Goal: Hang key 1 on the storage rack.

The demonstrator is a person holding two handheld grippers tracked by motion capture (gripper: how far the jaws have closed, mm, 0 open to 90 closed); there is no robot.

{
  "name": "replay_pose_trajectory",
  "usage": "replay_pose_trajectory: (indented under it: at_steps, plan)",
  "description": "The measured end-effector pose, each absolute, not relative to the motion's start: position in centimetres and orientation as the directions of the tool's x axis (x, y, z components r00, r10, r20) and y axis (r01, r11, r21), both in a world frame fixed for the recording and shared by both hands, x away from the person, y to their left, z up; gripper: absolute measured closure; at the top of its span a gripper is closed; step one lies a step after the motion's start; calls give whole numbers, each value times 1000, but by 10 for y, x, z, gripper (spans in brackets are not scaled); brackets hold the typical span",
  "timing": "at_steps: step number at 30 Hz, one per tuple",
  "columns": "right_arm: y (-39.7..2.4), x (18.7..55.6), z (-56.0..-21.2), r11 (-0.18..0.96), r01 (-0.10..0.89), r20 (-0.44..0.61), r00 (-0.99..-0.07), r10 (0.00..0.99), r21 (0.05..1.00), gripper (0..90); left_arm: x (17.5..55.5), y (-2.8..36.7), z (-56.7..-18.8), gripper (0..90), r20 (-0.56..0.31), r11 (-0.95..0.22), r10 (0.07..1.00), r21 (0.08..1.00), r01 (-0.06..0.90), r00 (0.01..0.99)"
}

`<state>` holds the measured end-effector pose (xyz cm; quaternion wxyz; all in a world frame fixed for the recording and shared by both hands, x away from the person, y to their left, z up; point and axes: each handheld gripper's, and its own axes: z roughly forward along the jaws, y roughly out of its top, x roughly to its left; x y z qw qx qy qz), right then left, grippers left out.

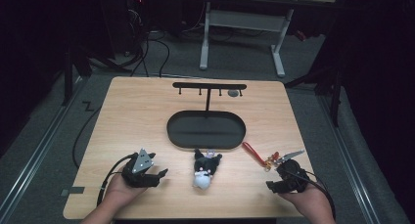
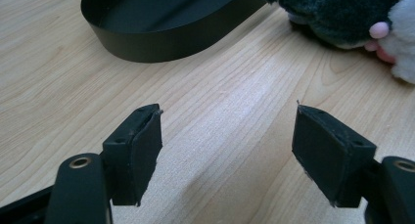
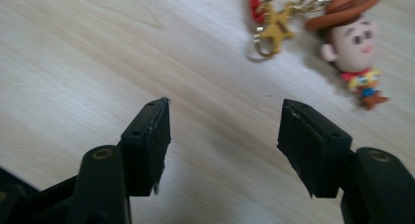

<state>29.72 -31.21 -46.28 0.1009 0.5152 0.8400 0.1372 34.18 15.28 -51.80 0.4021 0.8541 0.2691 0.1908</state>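
- Hovering with jaws apart and empty, the right gripper sits below the cowboy keychain, upper right of frame.
- Left gripper gapes empty.
- Closing now probably misses the keychain.

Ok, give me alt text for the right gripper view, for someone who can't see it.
The right gripper, jaws open with nothing between them, points at a cowboy figure keychain lying on the wooden table just beyond and to the right. A gold star charm and red strap lie beside the figure.
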Motion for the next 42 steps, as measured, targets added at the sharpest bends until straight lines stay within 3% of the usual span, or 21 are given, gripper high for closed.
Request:
replay_pose_trajectory:
  at_steps: [12, 19, 42]
  plan:
    - [-328, 325, -461, 424, 848, -85, -420, 903, 316, 479, 342, 152, -519, 274, 110, -537, 612, 785, 309, 784]
    - [-330, 348, -462, 466, 842, -127, -449, 885, 271, 518, 342, 151, -519, 274, 112, -545, 606, 780, 308, 788]
    - [-332, 373, -479, 498, 836, -179, -467, 866, 230, 517, 342, 153, -521, 274, 110, -555, 600, 771, 313, 792]
